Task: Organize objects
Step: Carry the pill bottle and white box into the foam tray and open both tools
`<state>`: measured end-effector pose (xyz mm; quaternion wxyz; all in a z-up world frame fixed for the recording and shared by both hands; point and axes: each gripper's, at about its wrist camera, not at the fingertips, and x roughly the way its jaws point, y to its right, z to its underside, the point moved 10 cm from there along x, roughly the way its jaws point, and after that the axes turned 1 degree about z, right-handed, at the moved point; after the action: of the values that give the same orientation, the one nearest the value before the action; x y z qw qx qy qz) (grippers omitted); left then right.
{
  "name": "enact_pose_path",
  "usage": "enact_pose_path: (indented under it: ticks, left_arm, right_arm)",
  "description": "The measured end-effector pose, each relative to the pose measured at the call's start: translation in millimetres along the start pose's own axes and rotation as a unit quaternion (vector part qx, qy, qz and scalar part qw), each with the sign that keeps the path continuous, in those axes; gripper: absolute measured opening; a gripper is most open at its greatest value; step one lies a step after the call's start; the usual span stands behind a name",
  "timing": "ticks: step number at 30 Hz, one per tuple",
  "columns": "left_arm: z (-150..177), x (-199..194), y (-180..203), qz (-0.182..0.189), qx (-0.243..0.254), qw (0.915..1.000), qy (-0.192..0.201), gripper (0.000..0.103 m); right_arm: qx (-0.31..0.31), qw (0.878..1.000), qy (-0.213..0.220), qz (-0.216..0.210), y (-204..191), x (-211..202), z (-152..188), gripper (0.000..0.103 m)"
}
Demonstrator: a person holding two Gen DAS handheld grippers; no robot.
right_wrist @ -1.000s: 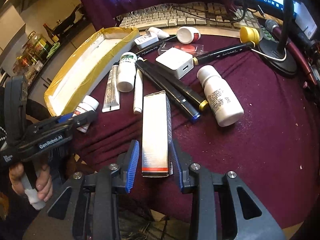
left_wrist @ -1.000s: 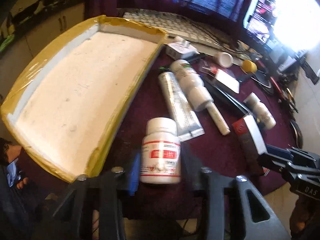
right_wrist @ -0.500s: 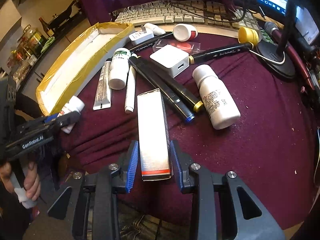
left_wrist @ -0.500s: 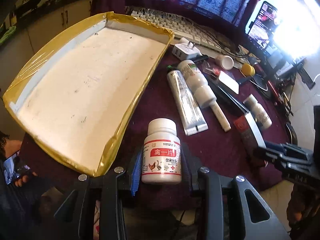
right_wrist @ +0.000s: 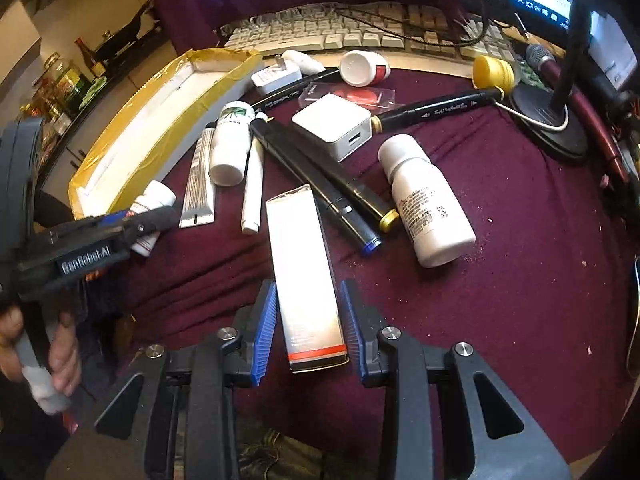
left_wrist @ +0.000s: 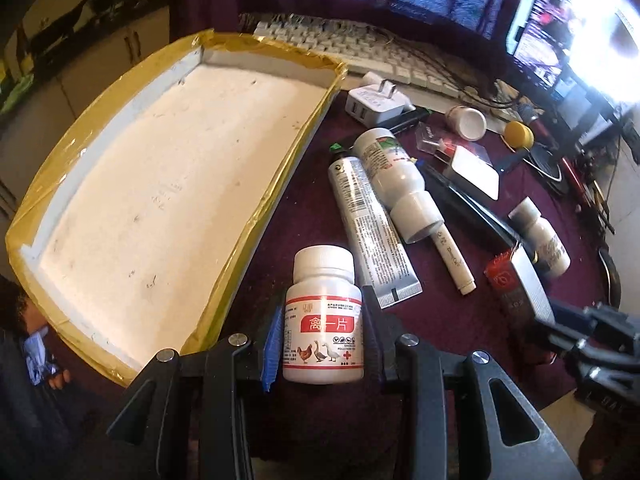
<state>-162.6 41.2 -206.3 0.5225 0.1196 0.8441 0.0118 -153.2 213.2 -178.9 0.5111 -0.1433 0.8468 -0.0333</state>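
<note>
Our left gripper [left_wrist: 322,344] clamps a white pill bottle [left_wrist: 323,320] upright, just beside the yellow-taped foam tray [left_wrist: 256,216]. Our right gripper [right_wrist: 308,320] sits parted around a long white carton [right_wrist: 304,272] on the maroon cloth [right_wrist: 520,280], small gaps either side.

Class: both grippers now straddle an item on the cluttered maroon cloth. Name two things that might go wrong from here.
1. The left gripper holds the round white pill bottle low; it might slip or tip.
2. The tall white carton between the right gripper fingers abuts the black markers; lifting may drag them.
</note>
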Motion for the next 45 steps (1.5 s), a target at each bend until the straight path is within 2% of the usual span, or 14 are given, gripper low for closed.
enact_pose_path:
  ticks: [5,10,13,15,20,26,28,34,39,42,45]
  left_arm:
    - [4.1,-4.3,-11.9,0.004,-0.023,0.9997,-0.006,0.031]
    - [11.0,-7.1,-10.4,-0.011,0.003,0.9999,-0.002,0.031]
    - [16.1,-19.9,-5.9,0.028,-0.005,0.9995,0.01,0.031]
    - [15.5,-33.6,-9.1,0.037,-0.012,0.9988,0.028,0.031]
    - [19.6,-46.7,-30.3,0.074,-0.071,0.9944,0.028,0.031]
    - [11.9,-69.2,-50.4,0.101,-0.112,0.9872,0.053,0.03]
    - [0.5,-78.9,-57.3,0.095,-0.113,0.9867,0.068,0.031]
    - [-45.1,-81.8,-112.3,0.029,-0.14,0.9852,0.094,0.031]
    - [-56.8,-46.8,-138.5,0.007,-0.163,0.9849,0.057,0.031]
    - [-65.0,-31.5,-154.6,0.009,-0.184,0.9819,0.044,0.031]
    - [-66.7,-13.6,-164.0,0.01,-0.208,0.9777,0.028,0.031]
  right_arm:
    - [0.008,1.0,-0.002,-0.009,0.8,4.7,3.2,0.03]
    - [0.016,1.0,0.001,0.002,1.0,9.3,2.9,0.03]
    - [0.016,1.0,0.004,0.009,0.7,8.1,3.2,0.029]
    - [0.026,1.0,0.01,0.002,-1.5,5.6,3.3,0.026]
    - [0.025,0.999,0.041,0.003,-8.1,-10.7,-2.0,0.026]
    - [0.046,0.996,0.065,-0.036,-25.8,-24.3,-25.1,0.026]
    - [0.038,0.995,0.064,-0.059,-44.2,-24.0,-37.7,0.026]
    - [-0.029,0.993,0.062,-0.092,-118.0,-5.3,-64.1,0.026]
    - [-0.067,0.99,0.054,-0.107,-170.1,23.4,-95.8,0.026]
    - [-0.099,0.989,0.056,-0.091,-190.5,37.8,-118.1,0.026]
    - [-0.106,0.99,0.024,-0.088,-200.9,63.7,-125.4,0.026]
